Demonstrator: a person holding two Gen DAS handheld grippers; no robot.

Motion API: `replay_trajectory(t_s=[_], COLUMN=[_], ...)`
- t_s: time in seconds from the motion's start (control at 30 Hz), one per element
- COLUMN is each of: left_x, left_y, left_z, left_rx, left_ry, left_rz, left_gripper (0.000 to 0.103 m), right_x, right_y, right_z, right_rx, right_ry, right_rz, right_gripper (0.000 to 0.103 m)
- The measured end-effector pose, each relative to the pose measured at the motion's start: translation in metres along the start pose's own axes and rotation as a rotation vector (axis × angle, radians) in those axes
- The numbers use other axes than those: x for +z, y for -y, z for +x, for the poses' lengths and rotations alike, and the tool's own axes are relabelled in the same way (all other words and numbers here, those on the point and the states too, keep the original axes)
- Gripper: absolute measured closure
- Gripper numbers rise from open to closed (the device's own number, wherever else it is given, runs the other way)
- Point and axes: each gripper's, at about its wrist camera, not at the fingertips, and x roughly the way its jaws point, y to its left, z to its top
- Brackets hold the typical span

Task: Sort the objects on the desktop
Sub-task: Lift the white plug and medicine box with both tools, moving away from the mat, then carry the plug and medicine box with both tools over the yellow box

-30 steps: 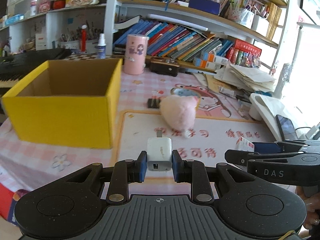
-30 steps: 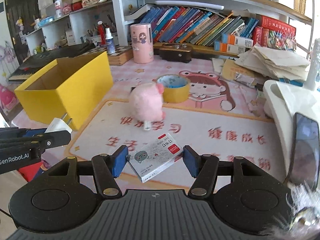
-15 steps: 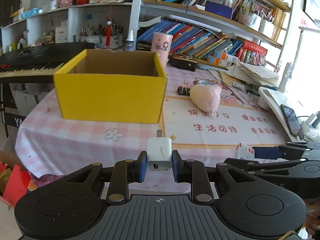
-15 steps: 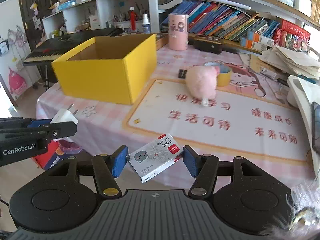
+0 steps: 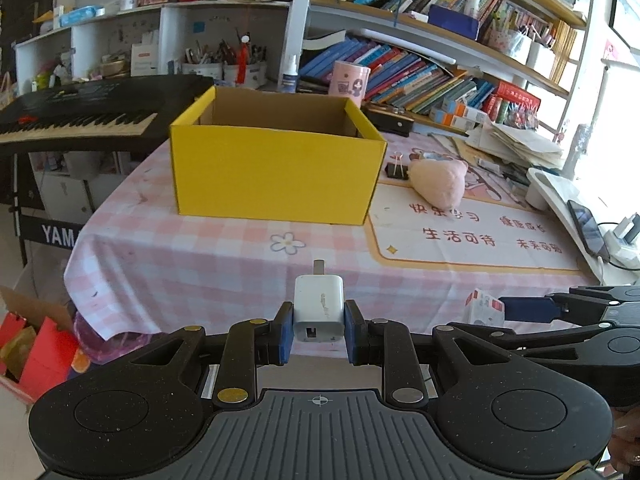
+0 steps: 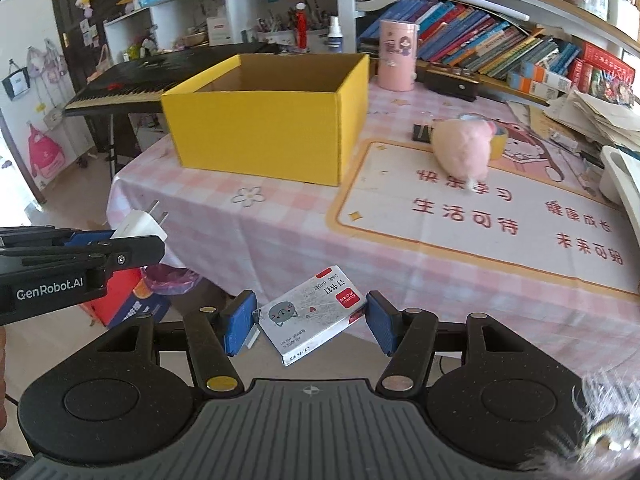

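Both grippers loaded, off the near edge of the table (image 5: 208,264).

Left gripper (image 5: 319,330): jaws clamped on a white charger (image 5: 319,306), prongs pointing away toward 12 o'clock. In the right wrist view it shows at 9 o'clock, prongs up and to the right.

Right gripper (image 6: 308,320): jaws clamped on a small staple box (image 6: 310,312), gripped by its ends and lying skewed between the pads.

Yellow box (image 5: 276,164) sits open-topped at 12 o'clock in the left view, well apart from both grippers. Nothing visible inside from here. Pink plush (image 6: 462,148) and a roll of tape (image 6: 498,142) remain on the mat at 1 o'clock.

Step in hand, by my reading: carrying both items for the box. Next move calls for lifting each load over the near wall before letting go; the skewed staple box could slip or catch the rim.
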Motion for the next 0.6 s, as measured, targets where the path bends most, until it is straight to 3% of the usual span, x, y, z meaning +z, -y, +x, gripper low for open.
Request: replay_trajectory(t_s=[0.6], left_x=[0.000], left_y=[-0.049], left_z=[-0.016], left_rx=[0.049], left_ry=[0.039], left_rz=[-0.058], left_gripper=[0.079], right_x=[0.014], right_y=[-0.054], right_z=[0.018], right_rx=[0.058], right_ry=[-0.022], right_rz=[-0.071], right_gripper=[0.046])
